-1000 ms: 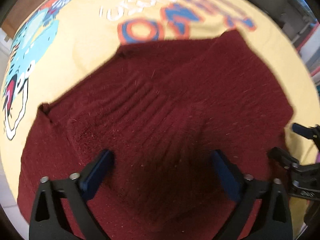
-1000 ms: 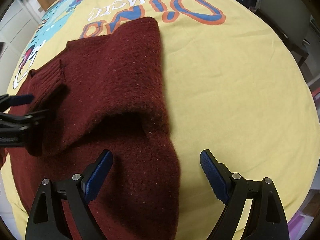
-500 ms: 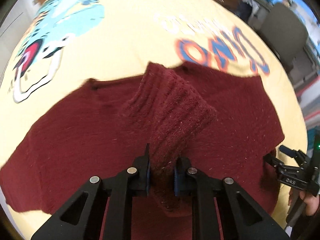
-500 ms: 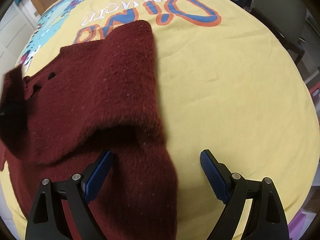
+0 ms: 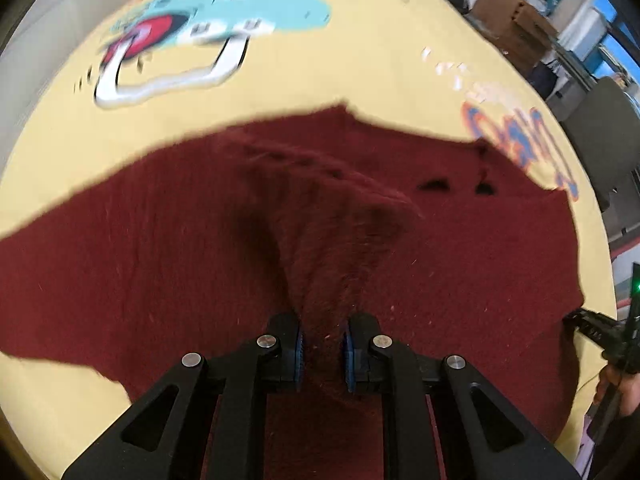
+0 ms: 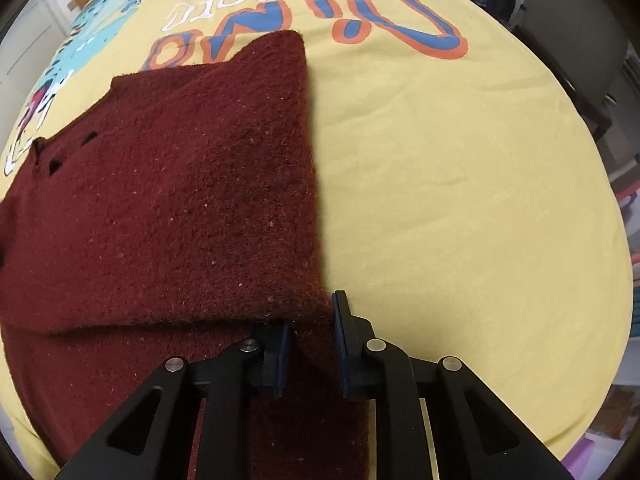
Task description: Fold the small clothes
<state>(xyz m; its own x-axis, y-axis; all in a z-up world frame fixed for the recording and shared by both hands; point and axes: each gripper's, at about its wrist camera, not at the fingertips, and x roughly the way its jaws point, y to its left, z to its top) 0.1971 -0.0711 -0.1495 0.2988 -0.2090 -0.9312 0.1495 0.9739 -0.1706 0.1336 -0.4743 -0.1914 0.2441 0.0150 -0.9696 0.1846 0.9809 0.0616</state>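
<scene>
maroon sweater (image 6: 168, 184) on yellow dinosaur cloth (image 6: 460, 184), left claw (image 5: 322, 354) and right claw (image 6: 310, 354) each pinching it

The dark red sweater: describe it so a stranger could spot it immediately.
A yellow cloth printed with a cartoon dinosaur and blue-orange lettering covers the table. On it lies the fuzzy maroon knit sweater, partly folded, the only garment there, pinched by the left gripper and the right gripper.

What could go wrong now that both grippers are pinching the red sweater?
The left gripper pinches only a bunched ridge of the red sweater, so the knit might slip out or stretch. The right gripper grips just the edge, which could pull free. Tugging might also drag the yellow cloth underneath into wrinkles.
</scene>
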